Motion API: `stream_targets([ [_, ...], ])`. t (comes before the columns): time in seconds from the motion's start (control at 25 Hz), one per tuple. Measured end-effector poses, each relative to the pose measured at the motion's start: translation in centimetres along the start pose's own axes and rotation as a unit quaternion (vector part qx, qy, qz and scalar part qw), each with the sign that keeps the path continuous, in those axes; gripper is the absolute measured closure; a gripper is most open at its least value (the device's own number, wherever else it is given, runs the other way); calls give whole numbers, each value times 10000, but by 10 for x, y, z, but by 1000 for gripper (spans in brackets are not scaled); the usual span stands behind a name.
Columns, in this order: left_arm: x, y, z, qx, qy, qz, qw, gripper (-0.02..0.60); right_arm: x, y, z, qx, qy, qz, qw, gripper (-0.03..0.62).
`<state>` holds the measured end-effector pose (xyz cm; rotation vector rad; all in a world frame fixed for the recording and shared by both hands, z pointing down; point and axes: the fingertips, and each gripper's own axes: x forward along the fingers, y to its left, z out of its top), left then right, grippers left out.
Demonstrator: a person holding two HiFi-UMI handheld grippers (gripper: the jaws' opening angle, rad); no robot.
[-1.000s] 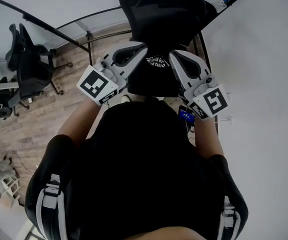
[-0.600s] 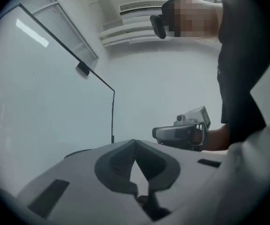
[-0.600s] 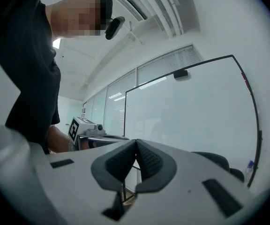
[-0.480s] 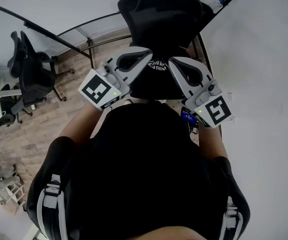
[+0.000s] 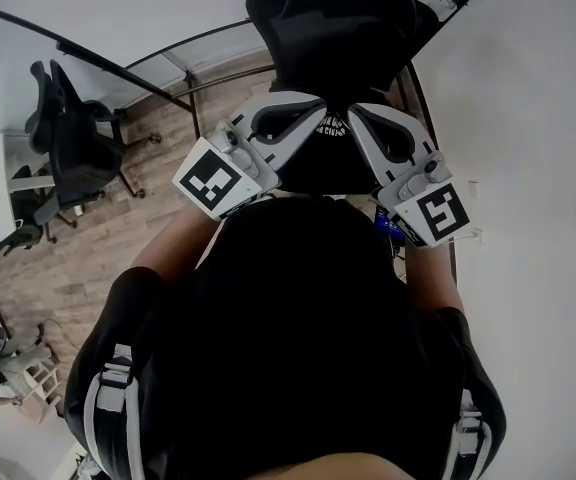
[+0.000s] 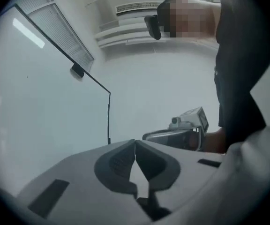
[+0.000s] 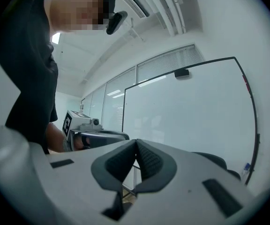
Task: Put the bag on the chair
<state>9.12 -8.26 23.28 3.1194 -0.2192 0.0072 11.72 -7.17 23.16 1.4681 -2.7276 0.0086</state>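
Far left there's a spare chair (image 5: pixel 73 148) on the wood floor (image 5: pixel 88 258), same spot as a second ago, give or take. The whole head view has slid a touch to the right since then. Next is the left claw (image 6: pixel 135 146): pads pressed flat together with nothing pinched between them. Its left cube (image 5: pixel 216 181) sits just off the person's black shirt (image 5: pixel 298 338). Dead centre is the bag (image 5: pixel 313 163), black with a white print (image 5: pixel 335 125). It's between the two claws and right up against the chair (image 5: pixel 333 18), below the chair's back. I honestly can't tell whether it's resting on the seat or hanging, or whether either claw tip is touching it. The main change is that both claws have swung in toward each other. A second ago the print showed whole in the gap between the tips, and now the tips nearly meet over it and cover part of it. The bag itself hasn't shifted against the chair. Then the right claw (image 7: pixel 136 146): also fully closed, nothing between its pads, with a whiteboard (image 7: pixel 186 111) behind it in its own view. Its right cube (image 5: pixel 440 211) is near the wall side. The small blue thing (image 5: pixel 383 223) under that claw is more covered than it was before.
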Motion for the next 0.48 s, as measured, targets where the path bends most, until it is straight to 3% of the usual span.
stream_targets([
  [0.48,10,15,-2,-42,2,64,10000,575,4,-14,-8,166,96,-155,9997,592],
])
